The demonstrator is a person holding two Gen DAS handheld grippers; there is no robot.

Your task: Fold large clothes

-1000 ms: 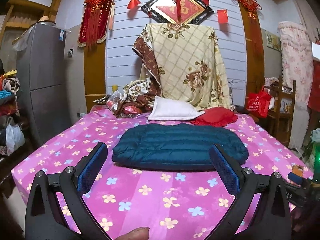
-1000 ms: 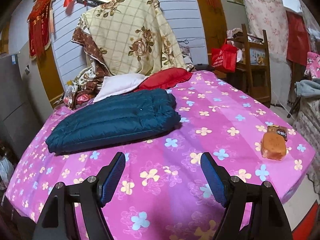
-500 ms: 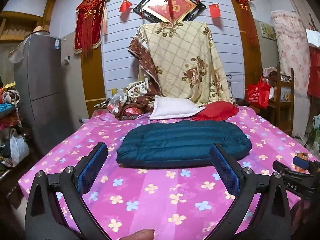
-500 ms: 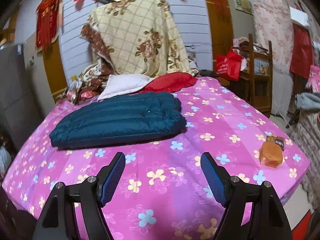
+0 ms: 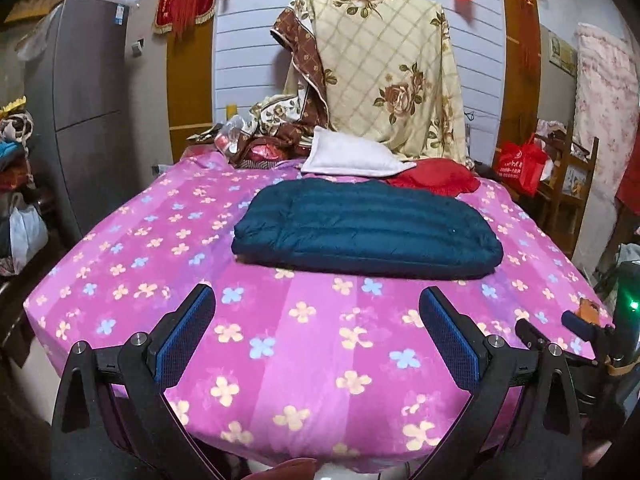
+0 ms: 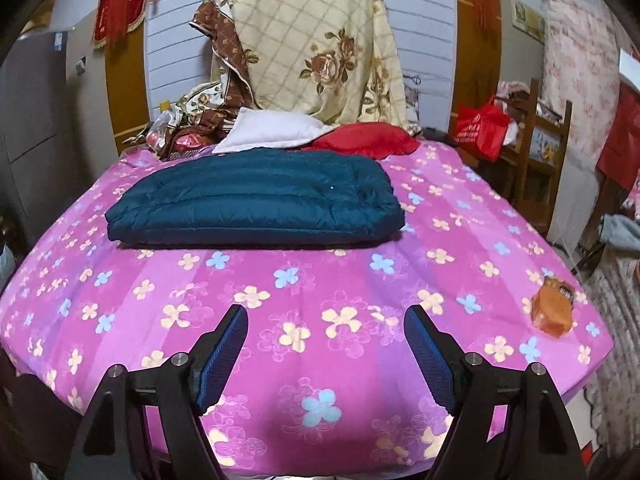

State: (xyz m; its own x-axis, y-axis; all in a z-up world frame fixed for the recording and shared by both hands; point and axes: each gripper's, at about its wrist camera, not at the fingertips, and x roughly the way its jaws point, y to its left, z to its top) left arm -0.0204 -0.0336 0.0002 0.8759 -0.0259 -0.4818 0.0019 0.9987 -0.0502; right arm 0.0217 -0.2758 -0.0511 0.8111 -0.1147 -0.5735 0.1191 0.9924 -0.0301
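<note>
A dark teal quilted down jacket point(image 5: 366, 230) lies folded into a flat rectangle on the pink flowered bed point(image 5: 280, 332); it also shows in the right wrist view point(image 6: 256, 200) on the bed point(image 6: 340, 300). My left gripper point(image 5: 318, 326) is open and empty, held over the bed's near edge, well short of the jacket. My right gripper point(image 6: 326, 346) is open and empty too, over the near part of the bed in front of the jacket. The right gripper's body point(image 5: 576, 344) shows at the right edge of the left wrist view.
A white pillow point(image 5: 352, 154) and a red cushion point(image 5: 434, 176) lie behind the jacket, with a floral blanket point(image 5: 384, 76) draped behind. An orange packet point(image 6: 554, 308) lies near the bed's right corner. A grey fridge point(image 5: 80, 92) stands left, a wooden rack with a red bag point(image 6: 480, 126) right.
Both grippers have drawn back and risen from the bed, so more of the bed's near edge shows. The jacket has not moved. Both grippers stay open.
</note>
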